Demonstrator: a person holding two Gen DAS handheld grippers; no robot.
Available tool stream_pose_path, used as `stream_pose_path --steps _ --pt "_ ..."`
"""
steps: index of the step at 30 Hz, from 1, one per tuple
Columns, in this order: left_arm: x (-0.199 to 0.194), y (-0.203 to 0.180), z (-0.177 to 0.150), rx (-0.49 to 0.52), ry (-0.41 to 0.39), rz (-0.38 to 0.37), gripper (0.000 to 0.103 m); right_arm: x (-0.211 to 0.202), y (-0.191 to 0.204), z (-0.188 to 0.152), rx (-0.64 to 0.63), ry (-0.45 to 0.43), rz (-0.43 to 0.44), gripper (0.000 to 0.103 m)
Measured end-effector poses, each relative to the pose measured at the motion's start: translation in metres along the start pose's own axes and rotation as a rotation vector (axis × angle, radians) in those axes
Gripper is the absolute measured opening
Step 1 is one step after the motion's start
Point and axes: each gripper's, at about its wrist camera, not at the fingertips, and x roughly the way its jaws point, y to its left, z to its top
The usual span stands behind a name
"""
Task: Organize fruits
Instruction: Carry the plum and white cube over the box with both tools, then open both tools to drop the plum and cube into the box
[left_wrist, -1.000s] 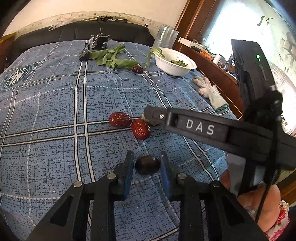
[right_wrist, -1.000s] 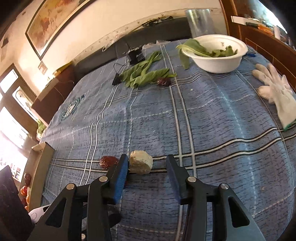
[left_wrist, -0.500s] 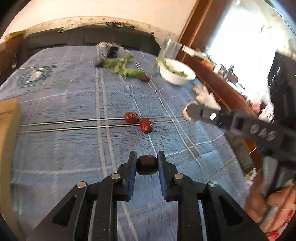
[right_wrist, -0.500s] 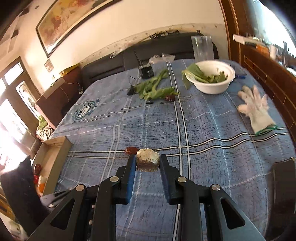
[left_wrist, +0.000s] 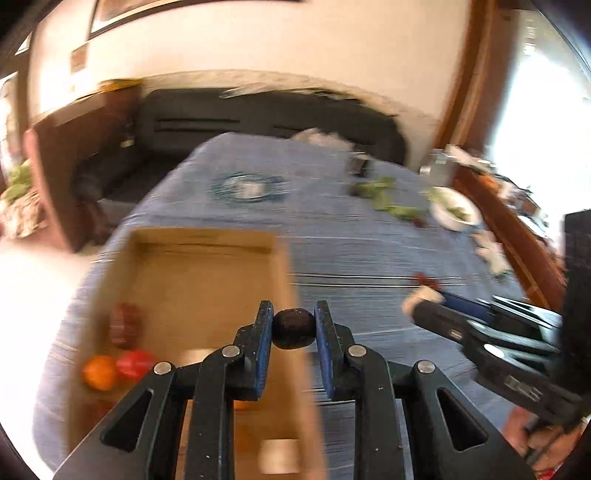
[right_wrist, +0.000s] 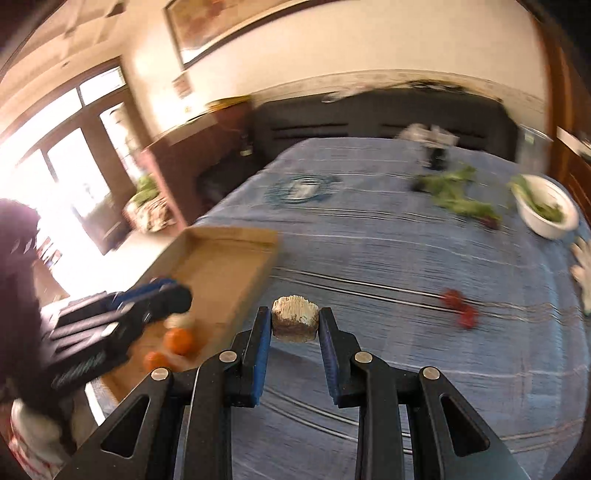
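Left tongs (left_wrist: 293, 328) clamped on a dark fruit (left_wrist: 293, 329), which I hold above the cardboard box's (left_wrist: 207, 236) right rim | right tongs (right_wrist: 294, 325) gripping a pale chunk (right_wrist: 294, 324) over the blue cloth (right_wrist: 369, 258), beside the box | boxed: orange fruit (left_wrist: 99, 372), red ones (left_wrist: 135, 363) | left, I judge: two red fruits (right_wrist: 460, 306) on the cloth, one by the greens (right_wrist: 458, 199).

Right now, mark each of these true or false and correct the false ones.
1. The left gripper is shut on a dark fruit. True.
2. The right gripper is open with nothing between its fingers. False: it is shut on a pale chunk.
3. The cardboard box holds no fruit. False: an orange fruit and red ones lie inside.
4. The white bowl holds green leaves. True.
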Motion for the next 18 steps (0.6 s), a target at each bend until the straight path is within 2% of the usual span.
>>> stream_pose_path --steps 4,8,13,18 --pt "0.018 0.053 0.005 -0.071 0.050 0.088 0.022 0.029 0.034 0.003 -0.046 0.033 0.045 0.029" --pt "0.039 0.082 0.004 -0.114 0.106 0.118 0.022 0.064 0.059 0.000 -0.074 0.092 0.067 0.029" --pt "0.066 0.100 0.004 -0.152 0.178 0.150 0.022 0.105 0.075 -0.002 -0.102 0.163 0.056 0.029" --pt "0.076 0.107 0.000 -0.180 0.219 0.144 0.022 0.134 0.074 -0.004 -0.095 0.208 0.040 0.030"
